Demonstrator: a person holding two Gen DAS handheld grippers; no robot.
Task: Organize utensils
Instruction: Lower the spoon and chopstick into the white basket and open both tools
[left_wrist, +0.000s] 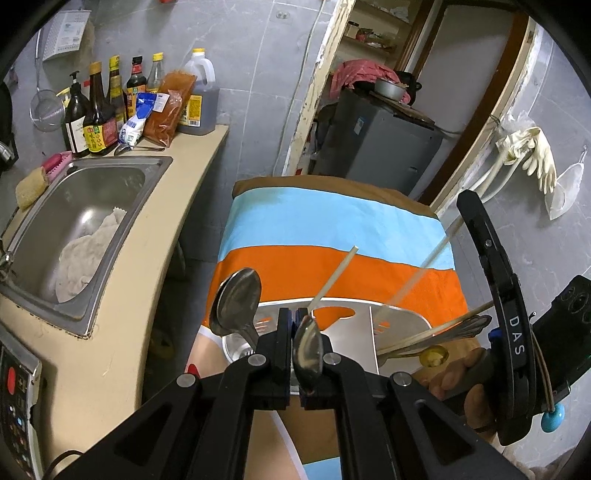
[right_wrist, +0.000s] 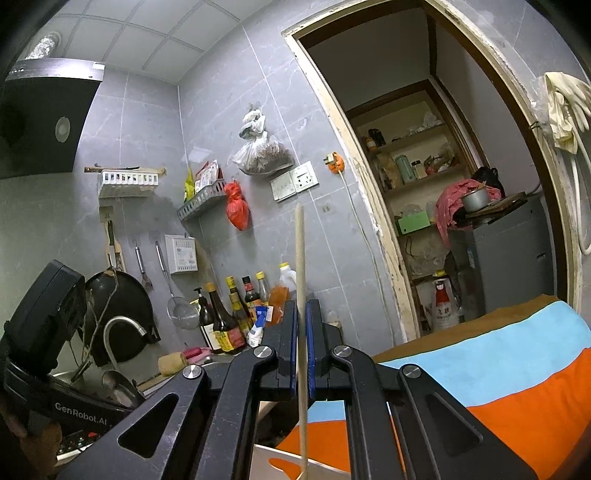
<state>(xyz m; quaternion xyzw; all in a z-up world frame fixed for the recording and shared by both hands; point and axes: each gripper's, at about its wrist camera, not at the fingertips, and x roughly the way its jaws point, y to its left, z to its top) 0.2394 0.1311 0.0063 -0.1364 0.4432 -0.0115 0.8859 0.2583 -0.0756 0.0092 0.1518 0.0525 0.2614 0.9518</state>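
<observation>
Over the striped worktop (left_wrist: 332, 266) | our left tool (left_wrist: 306, 347) pinches a spoon (left_wrist: 308, 349), right tool (right_wrist: 302, 332) a chopstick (right_wrist: 301, 258) | caddy (left_wrist: 399, 321) seemingly part-filled, sorting unfinished

My left gripper (left_wrist: 291, 325) holds a spoon (left_wrist: 307, 347) over the utensil holder (left_wrist: 399, 325), which sits on the striped cloth (left_wrist: 332, 229); a second spoon (left_wrist: 236, 299) stands in its left compartment. The sink (left_wrist: 85, 206) lies left of the cloth, bottles (left_wrist: 99, 110) behind it. My right gripper (right_wrist: 302, 332) holds a chopstick (right_wrist: 301, 295) upright above the holder.

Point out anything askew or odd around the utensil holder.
One chopstick leans steeply out of the metal utensil holder, and forks and chopsticks lie sideways across its right rim instead of standing upright.
</observation>
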